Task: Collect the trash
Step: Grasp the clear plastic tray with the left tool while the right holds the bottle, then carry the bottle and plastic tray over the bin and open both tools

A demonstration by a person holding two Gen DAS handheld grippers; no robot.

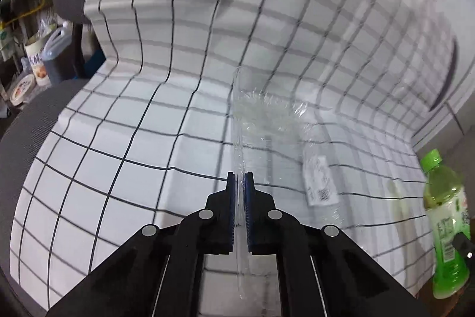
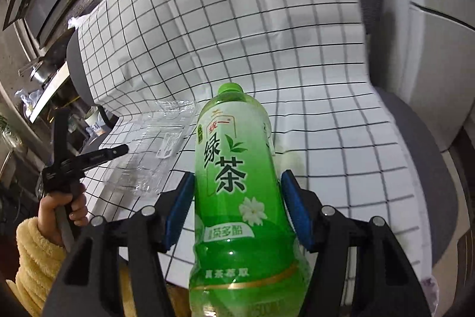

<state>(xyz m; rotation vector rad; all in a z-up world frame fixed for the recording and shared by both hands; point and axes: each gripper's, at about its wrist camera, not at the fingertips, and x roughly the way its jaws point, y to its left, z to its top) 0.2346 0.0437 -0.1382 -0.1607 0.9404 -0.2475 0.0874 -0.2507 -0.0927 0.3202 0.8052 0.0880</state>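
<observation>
A clear plastic clamshell box (image 1: 276,132) with a white label lies on the white checked cloth (image 1: 118,138). My left gripper (image 1: 240,189) is shut on the box's thin near edge, which stands upright between the blue pads. In the right wrist view the same box (image 2: 157,144) lies left of centre, with my left gripper (image 2: 123,150) reaching it from the left, held by a hand (image 2: 59,210) in a yellow fleecy sleeve. My right gripper (image 2: 237,198) is shut on a green tea bottle (image 2: 234,183), cap pointing away. That bottle (image 1: 445,216) also shows at the left wrist view's right edge.
The checked cloth (image 2: 237,34) drapes a grey cushioned seat and backrest (image 2: 439,168). Left of the seat stand a jug and jars (image 1: 56,49) on a cluttered floor. A counter with a sink (image 2: 44,73) runs along the far left.
</observation>
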